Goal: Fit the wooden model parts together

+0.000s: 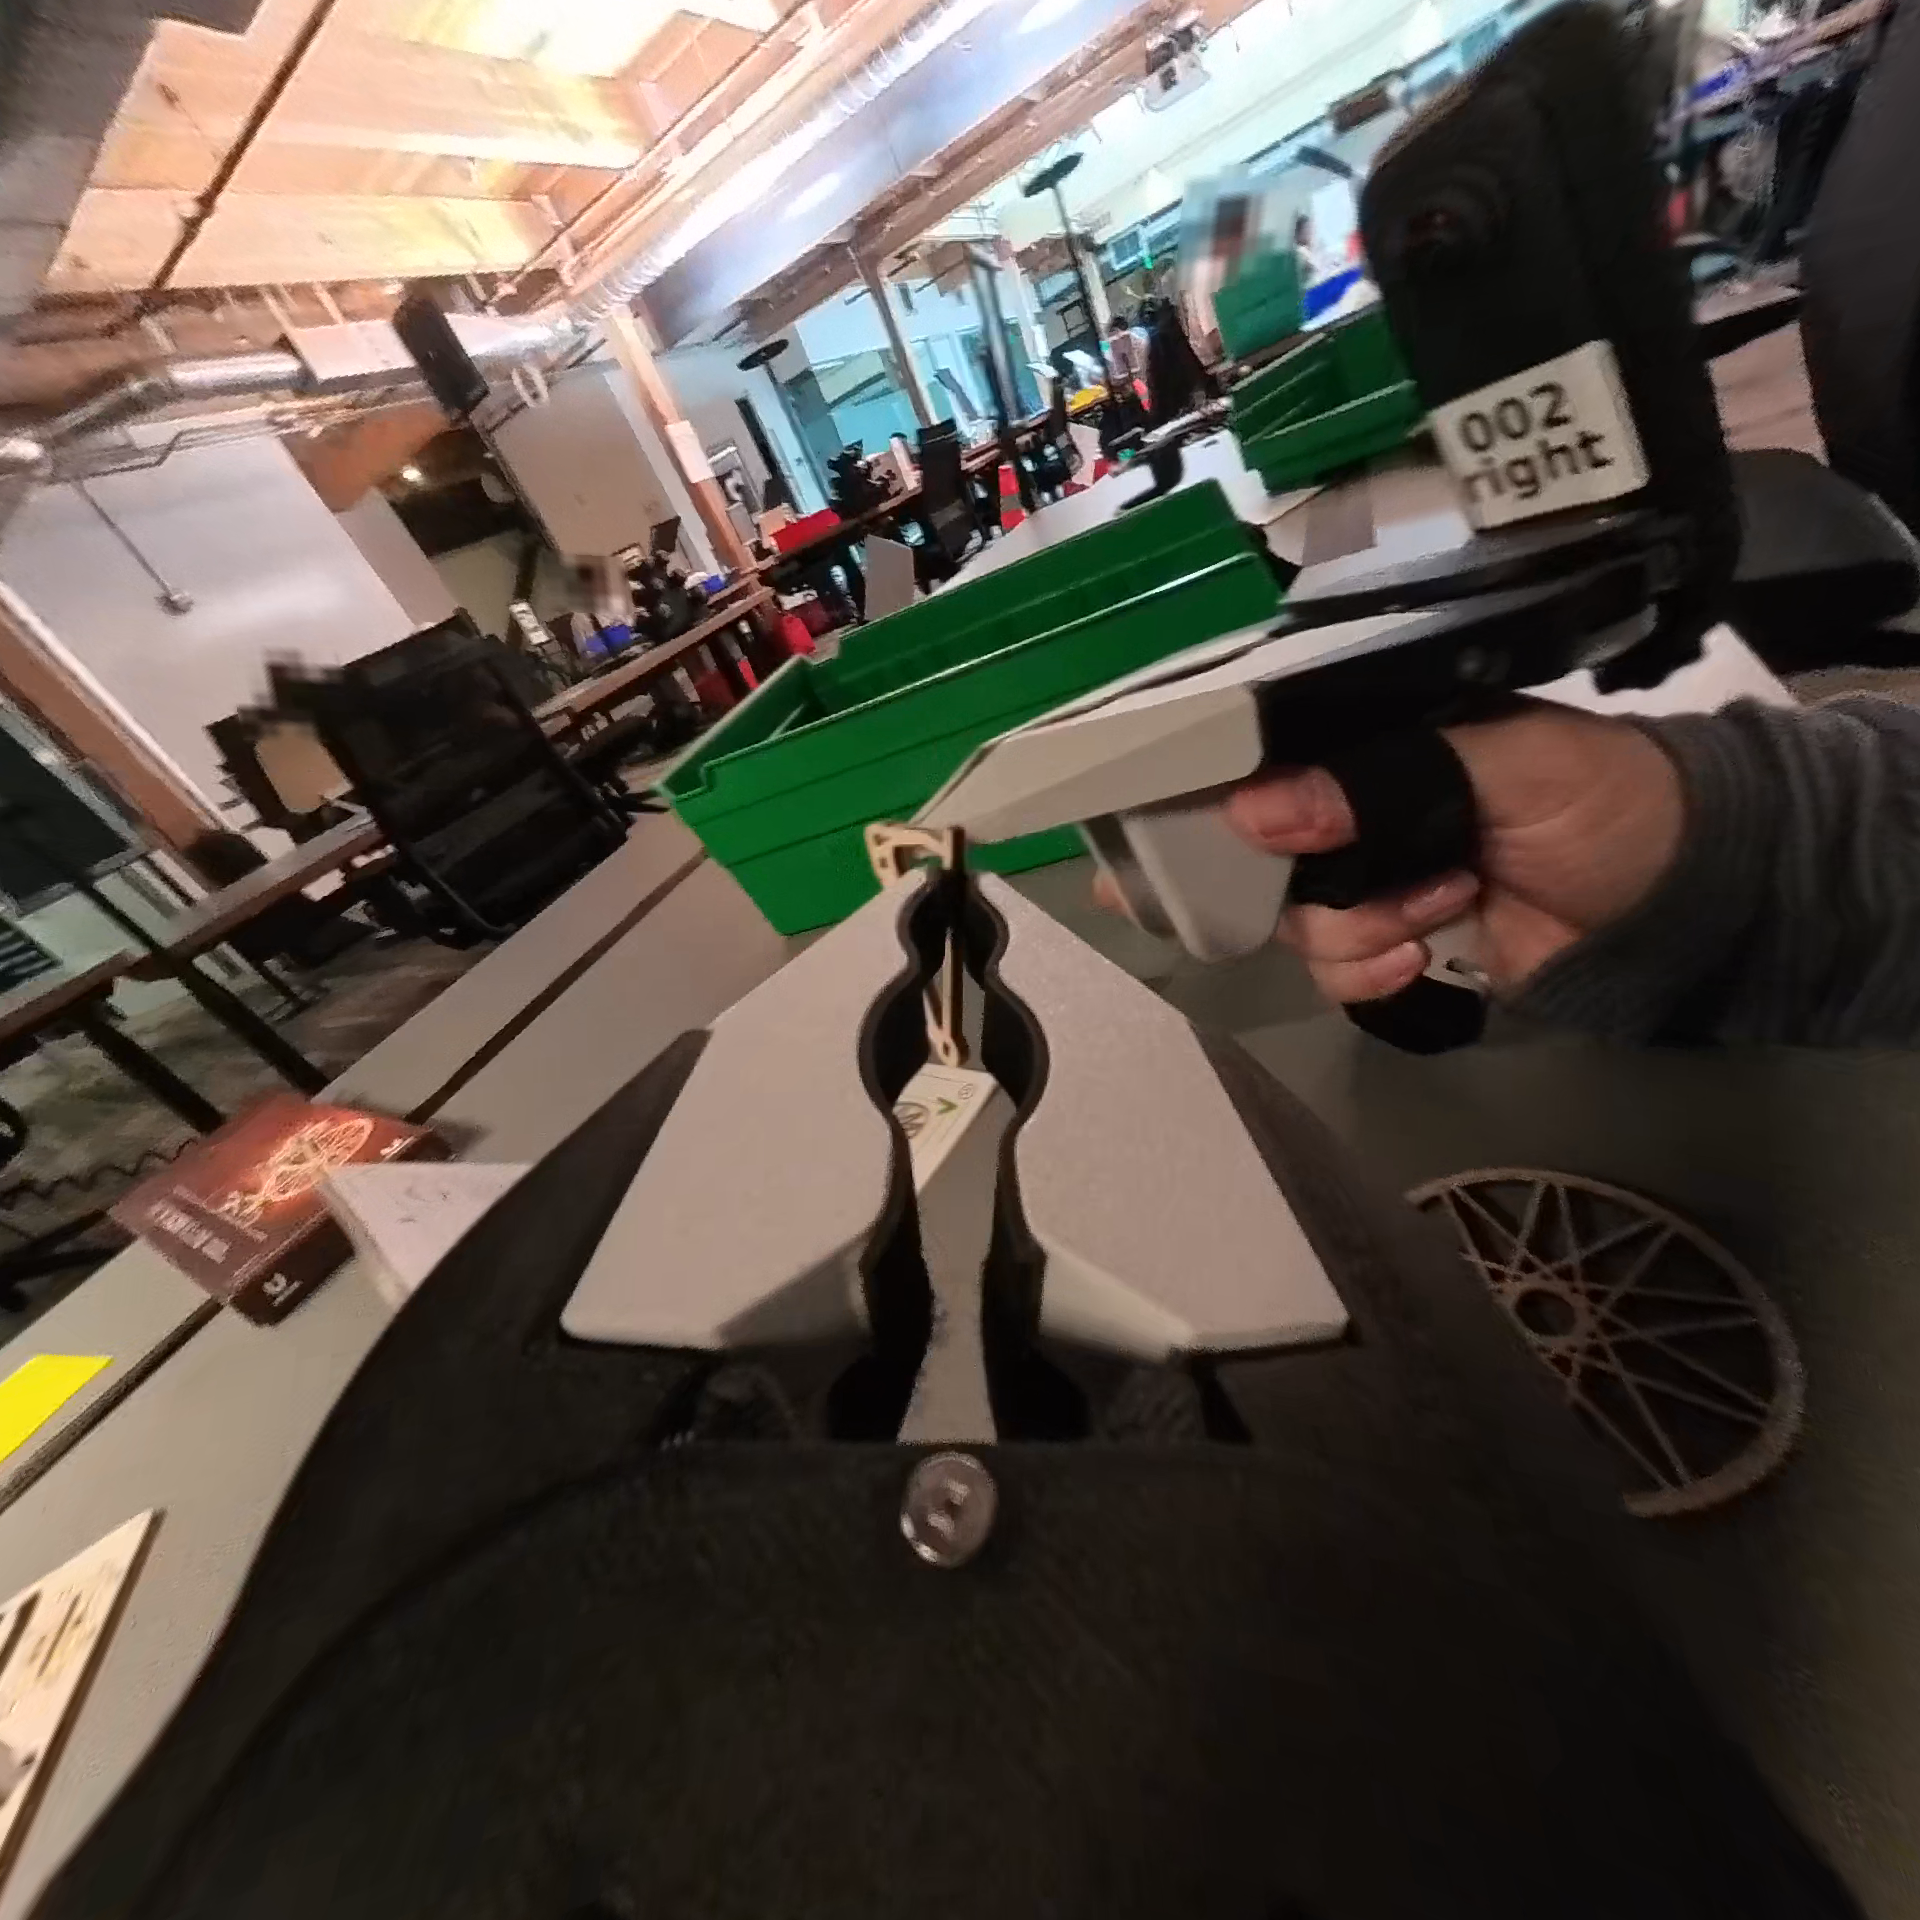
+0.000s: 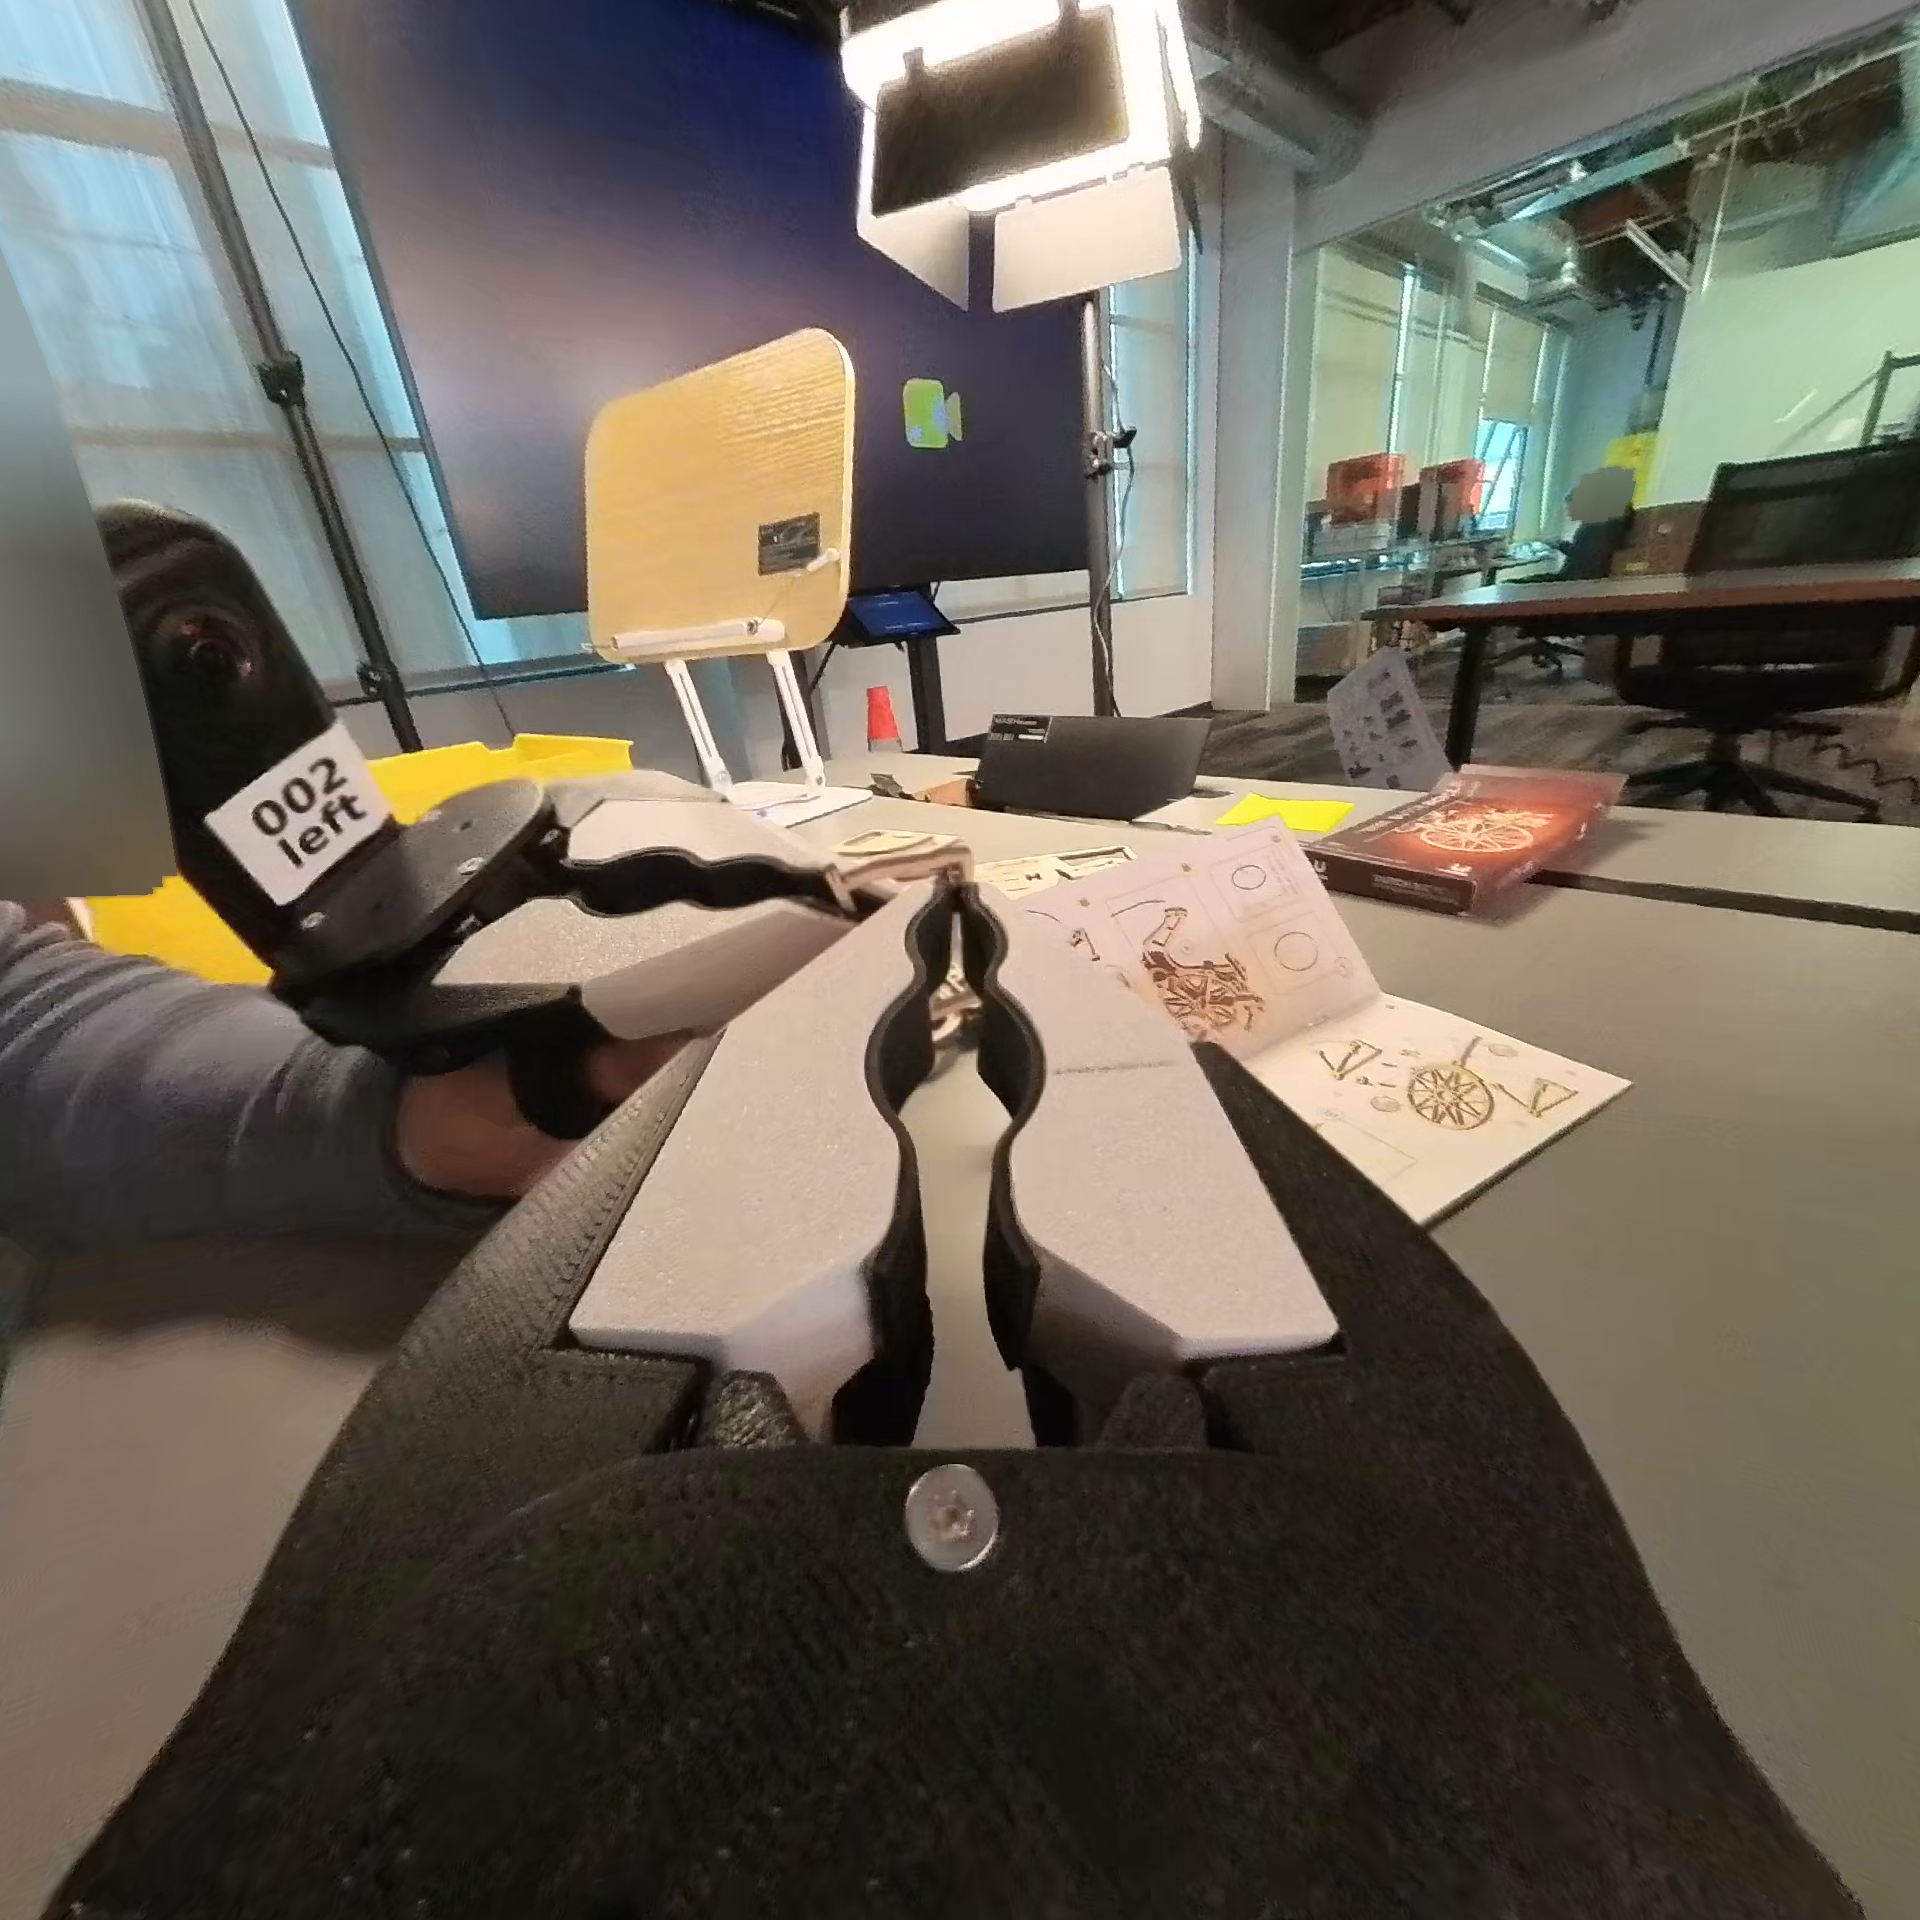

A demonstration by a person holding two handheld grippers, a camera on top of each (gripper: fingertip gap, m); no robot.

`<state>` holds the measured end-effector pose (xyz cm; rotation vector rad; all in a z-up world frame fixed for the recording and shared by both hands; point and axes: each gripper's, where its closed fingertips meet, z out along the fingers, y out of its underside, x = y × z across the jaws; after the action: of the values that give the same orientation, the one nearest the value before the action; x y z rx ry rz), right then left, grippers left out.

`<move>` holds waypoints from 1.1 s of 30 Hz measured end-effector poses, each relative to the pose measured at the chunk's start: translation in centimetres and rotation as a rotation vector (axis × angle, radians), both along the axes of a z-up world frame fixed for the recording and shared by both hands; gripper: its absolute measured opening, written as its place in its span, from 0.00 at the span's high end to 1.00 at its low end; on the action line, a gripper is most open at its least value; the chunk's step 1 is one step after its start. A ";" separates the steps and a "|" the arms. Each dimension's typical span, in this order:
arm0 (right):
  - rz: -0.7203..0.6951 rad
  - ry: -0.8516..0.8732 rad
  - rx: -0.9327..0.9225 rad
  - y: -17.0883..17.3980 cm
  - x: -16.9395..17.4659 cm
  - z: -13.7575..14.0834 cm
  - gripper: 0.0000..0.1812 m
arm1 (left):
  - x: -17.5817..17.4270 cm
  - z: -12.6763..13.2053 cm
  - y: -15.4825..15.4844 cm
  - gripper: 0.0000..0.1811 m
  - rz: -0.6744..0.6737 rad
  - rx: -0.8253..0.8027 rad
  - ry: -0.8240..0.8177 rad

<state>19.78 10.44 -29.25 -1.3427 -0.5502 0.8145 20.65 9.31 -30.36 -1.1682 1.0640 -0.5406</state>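
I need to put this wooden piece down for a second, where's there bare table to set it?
Bare grey table lies right of the open instruction sheet, nearer than the dark box. Another free strip runs between the spoked wooden wheel and the green bins. It is crowded where the two tool tips meet over the sheet.

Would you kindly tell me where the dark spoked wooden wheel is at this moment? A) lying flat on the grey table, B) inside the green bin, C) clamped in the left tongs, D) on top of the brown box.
A: in the left wrist view the spoked wheel lies flat on the grey table, apart from both tongs.
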 end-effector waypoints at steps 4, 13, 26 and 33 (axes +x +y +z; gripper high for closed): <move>-0.018 -0.017 0.014 0.1 0.0 0.0 1.00 | -0.1 -0.1 0.2 0.99 0.070 0.099 0.013; -0.071 -0.056 0.039 0.4 0.1 -0.1 1.00 | 0.1 -0.3 0.2 0.94 0.116 0.144 0.058; -0.014 -0.001 0.022 0.1 0.5 0.2 1.00 | -2.3 0.4 1.2 0.85 -0.032 -0.063 -0.099; -0.029 -0.013 0.028 0.1 0.3 0.2 1.00 | -0.1 -0.6 1.9 0.86 0.094 0.087 0.046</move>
<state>20.07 10.57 -29.08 -1.3287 -0.5496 0.7719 20.51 11.25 -30.93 -1.1523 1.0563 -0.3914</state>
